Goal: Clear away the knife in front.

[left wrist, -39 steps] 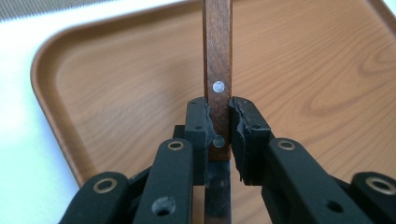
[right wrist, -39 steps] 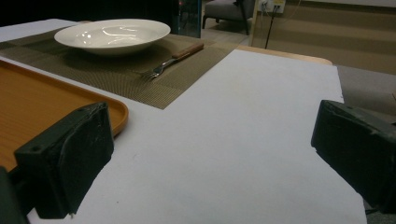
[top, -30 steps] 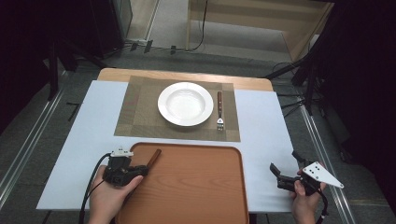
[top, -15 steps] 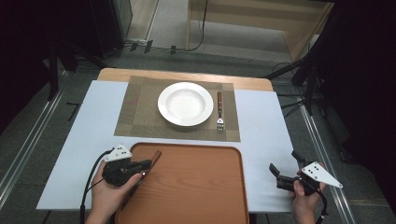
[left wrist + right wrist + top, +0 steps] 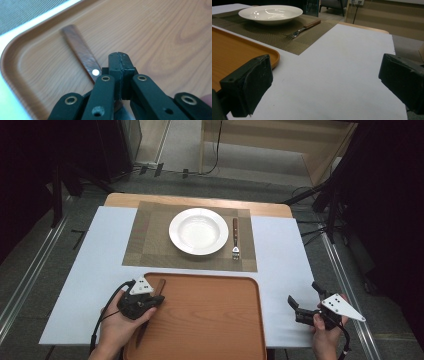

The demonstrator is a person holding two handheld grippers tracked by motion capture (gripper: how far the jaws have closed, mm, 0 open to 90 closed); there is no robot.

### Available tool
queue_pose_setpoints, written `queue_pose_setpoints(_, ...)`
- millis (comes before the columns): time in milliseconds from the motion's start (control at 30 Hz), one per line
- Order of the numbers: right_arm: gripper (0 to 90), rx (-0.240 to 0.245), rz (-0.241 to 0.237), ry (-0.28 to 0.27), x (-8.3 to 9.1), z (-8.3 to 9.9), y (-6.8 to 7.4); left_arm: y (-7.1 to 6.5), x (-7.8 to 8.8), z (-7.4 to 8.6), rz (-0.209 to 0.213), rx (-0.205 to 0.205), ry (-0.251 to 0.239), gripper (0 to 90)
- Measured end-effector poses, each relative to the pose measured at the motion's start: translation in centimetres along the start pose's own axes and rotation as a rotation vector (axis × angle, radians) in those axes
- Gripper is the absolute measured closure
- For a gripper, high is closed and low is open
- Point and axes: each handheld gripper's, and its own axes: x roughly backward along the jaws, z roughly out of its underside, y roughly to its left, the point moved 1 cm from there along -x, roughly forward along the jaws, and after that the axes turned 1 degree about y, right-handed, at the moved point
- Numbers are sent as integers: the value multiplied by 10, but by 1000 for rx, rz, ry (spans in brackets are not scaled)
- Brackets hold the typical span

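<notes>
The left tongs (image 5: 156,301) sit low over the near left corner of the wooden tray (image 5: 210,320), and their jaws have just been closing; in the left gripper view the two black pads meet with no gap to be seen. Under them lies a knife (image 5: 82,53) with a dark brown wooden handle and a bright rivet, resting flat on the tray floor close to the left rim, its handle running away toward the far rim. The pads cover the part of the knife nearest the camera, so it looks as though they pinch it there, though the contact itself is hidden behind the jaws. From above, the knife's handle (image 5: 160,286) pokes out beyond the left tongs.

The right tongs (image 5: 300,306) hover off the tray's right side above the bare white surface (image 5: 90,285), jaws spread wide with nothing between them.

Farther back, a woven brown placemat (image 5: 150,245) carries a white deep plate (image 5: 198,231), and a fork (image 5: 235,239) with a wooden handle lies just right of the plate, tines toward the person. In the right gripper view the plate (image 5: 270,13) and fork (image 5: 303,28) stand well apart from the open jaws, beyond the tray's rounded corner (image 5: 273,56). Nothing lies between either tongs and the mat apart from the tray's raised rim.
</notes>
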Motion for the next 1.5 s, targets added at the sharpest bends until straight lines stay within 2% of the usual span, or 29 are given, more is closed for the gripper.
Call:
queue_pose_setpoints(100,0,9,3,3,0,0,0,7,5,5,7,21,-9,888)
queue_pose_setpoints(167,0,10,3,6,-1,0,1,11,9,8,40,33,-20,888)
queue_pose_setpoints(367,0,22,5,13,-1,0,2,16,16,14,25,38,-15,888)
queue_pose_setpoints(533,0,34,5,20,-2,0,3,22,22,23,29,28,-18,887)
queue_pose_setpoints(600,0,35,6,22,-2,0,3,24,23,26,18,24,-18,887)
queue_pose_setpoints(733,0,41,5,21,-3,0,3,28,26,29,38,44,-59,884)
queue_pose_setpoints(767,0,41,4,21,-3,-1,3,29,26,29,62,55,-74,833)
queue_pose_setpoints(800,0,41,4,21,-3,-1,3,30,27,30,74,65,-93,833)
queue_pose_setpoints(933,0,35,1,22,-3,-1,3,32,34,29,60,83,-176,664)
queue_pose_setpoints(1000,0,34,-1,23,-3,-1,3,35,39,29,86,107,-231,586)
queue_pose_setpoints(1100,0,36,-1,24,-3,-1,3,40,45,31,93,132,-294,489)
queue_pose_setpoints(1233,0,32,0,26,-4,-1,3,46,52,34,80,155,-344,276)
queue_pose_setpoints(1367,0,30,1,27,-4,-1,3,50,58,37,95,152,-384,46)
queue_pose_setpoints(1400,0,30,1,27,-4,-1,3,51,60,38,88,151,-398,0)
queue_pose_setpoints(1500,0,31,2,29,-4,-1,3,54,64,40,71,155,-419,0)
